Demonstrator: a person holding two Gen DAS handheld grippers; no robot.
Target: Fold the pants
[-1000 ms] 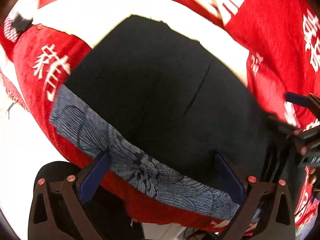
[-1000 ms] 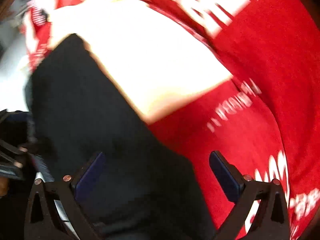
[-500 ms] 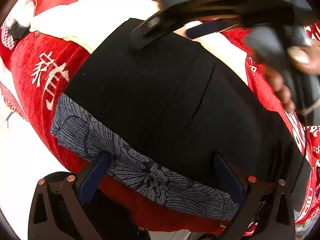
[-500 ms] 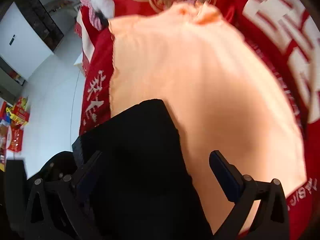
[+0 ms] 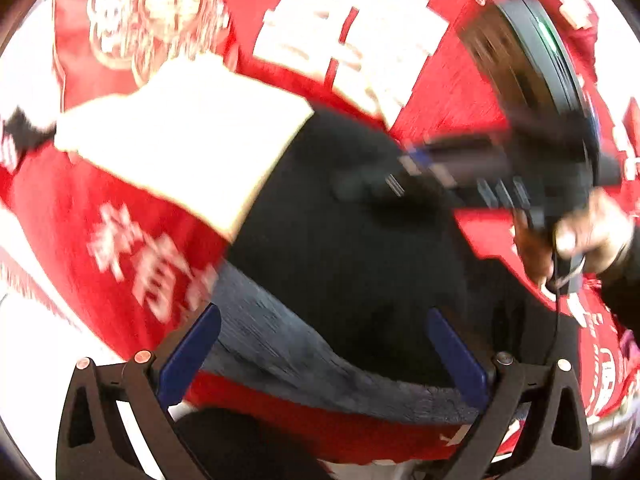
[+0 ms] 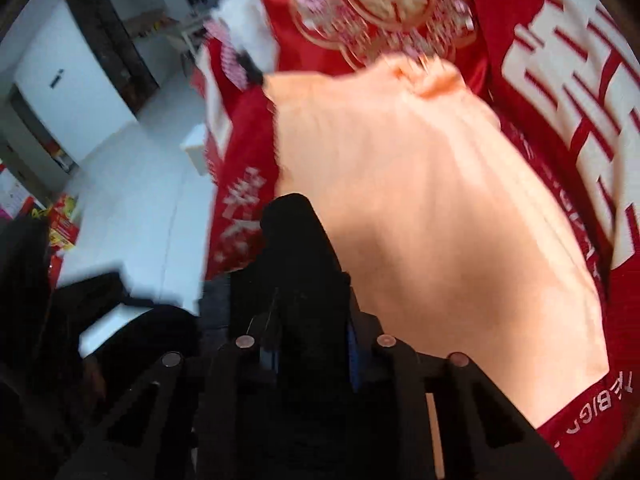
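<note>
The right hand-held gripper (image 6: 310, 354), wide apart half a second earlier, closed its jaws on a fold of the black pants (image 6: 298, 264) near their far edge. In the left wrist view it dropped from the upper frame onto the pants (image 5: 344, 248), beside the peach garment (image 5: 188, 136).

Free room and obstacles. The left gripper (image 5: 320, 360) stands with its fingers (image 5: 188, 356) spread wide, the gap between them open above the near hem of the black pants (image 5: 340, 248). The right gripper (image 5: 404, 178) crosses the far right part of the pants, blocking passage there. A peach garment (image 6: 420, 220) lies just beyond the pants on the red cover (image 5: 132, 216). Left of the cover, white floor (image 6: 132, 200) lies open.
</note>
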